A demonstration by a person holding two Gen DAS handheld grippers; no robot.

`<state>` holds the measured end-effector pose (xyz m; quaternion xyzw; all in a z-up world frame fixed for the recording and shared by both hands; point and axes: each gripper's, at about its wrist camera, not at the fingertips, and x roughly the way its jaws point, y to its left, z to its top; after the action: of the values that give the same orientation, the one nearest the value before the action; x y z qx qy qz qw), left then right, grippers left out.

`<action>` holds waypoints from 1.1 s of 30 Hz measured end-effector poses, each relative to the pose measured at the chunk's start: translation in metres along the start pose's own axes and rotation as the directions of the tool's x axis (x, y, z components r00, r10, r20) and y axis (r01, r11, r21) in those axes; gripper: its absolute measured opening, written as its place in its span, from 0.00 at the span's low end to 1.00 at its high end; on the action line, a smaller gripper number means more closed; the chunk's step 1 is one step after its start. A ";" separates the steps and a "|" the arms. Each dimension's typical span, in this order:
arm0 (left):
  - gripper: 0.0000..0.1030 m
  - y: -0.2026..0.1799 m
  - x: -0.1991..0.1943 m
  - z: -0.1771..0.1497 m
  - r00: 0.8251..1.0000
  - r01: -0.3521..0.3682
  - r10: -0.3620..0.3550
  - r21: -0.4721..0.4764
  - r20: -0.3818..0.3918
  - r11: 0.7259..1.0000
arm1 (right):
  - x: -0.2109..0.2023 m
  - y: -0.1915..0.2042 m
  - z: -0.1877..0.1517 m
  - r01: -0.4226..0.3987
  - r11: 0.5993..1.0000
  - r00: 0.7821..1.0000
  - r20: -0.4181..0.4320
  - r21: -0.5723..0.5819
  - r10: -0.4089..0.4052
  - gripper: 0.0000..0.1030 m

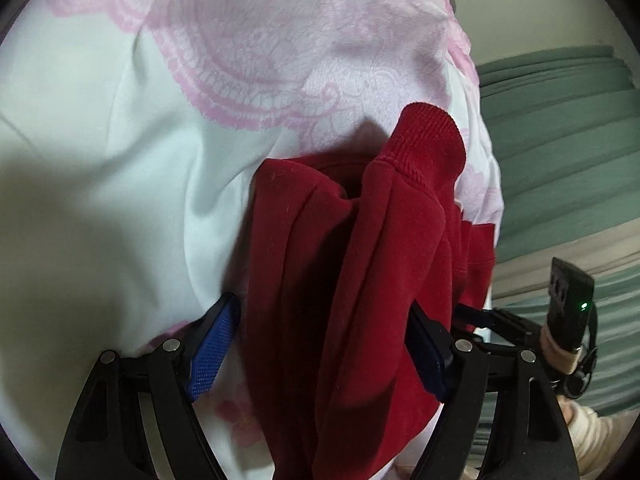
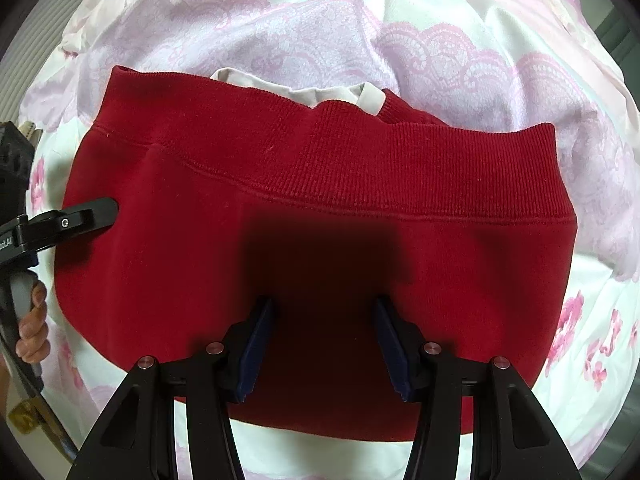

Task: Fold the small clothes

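Two tools worked a mid-fold: the left tool (image 1: 324,344) held bunched red sweater (image 2: 312,216) cloth between its pads, the right tool (image 2: 324,344) hovered wide over the sweater on the bed (image 2: 500,32), likely needing flattening next.

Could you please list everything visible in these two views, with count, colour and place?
red sweatshirt: one, dark red with ribbed hem, lying on the bedsheet; a bunched fold sits between the left fingers.
white collar: one, pale, peeking out behind the hem.
bedsheet: one, white with pink lace print, under the garment.
green fabric: one, muted green, far right in the left view.
left gripper: black with blue pads, fabric between them.
right gripper: black with blue pads, open above the sweatshirt.
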<state>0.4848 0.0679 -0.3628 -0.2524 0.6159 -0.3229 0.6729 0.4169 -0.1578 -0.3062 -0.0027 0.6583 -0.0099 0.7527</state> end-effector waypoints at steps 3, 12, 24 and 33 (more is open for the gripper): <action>0.70 0.000 0.005 0.000 0.999 0.053 -0.053 -0.017 -0.010 0.998 | 0.000 0.002 -0.001 0.007 1.000 1.000 0.010 0.007 -0.007 0.51; 0.43 -0.003 -0.006 -0.013 0.988 0.152 -0.152 -0.014 -0.012 0.988 | -0.002 0.014 0.004 0.022 1.000 1.000 0.021 0.016 -0.023 0.54; 0.43 -0.080 -0.033 -0.047 0.989 -0.098 0.084 0.111 0.124 0.989 | -0.001 0.023 0.004 -0.008 1.000 1.000 0.023 0.026 0.008 0.55; 0.31 -0.060 -0.027 -0.033 0.993 -0.097 0.098 -0.019 0.070 0.995 | -0.004 0.007 -0.007 -0.051 0.999 0.998 0.042 0.020 0.050 0.55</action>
<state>0.4435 0.0501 -0.3038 -0.2386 0.6056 -0.2757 0.7073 0.4094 -0.1506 -0.3029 0.0217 0.6423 0.0019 0.7661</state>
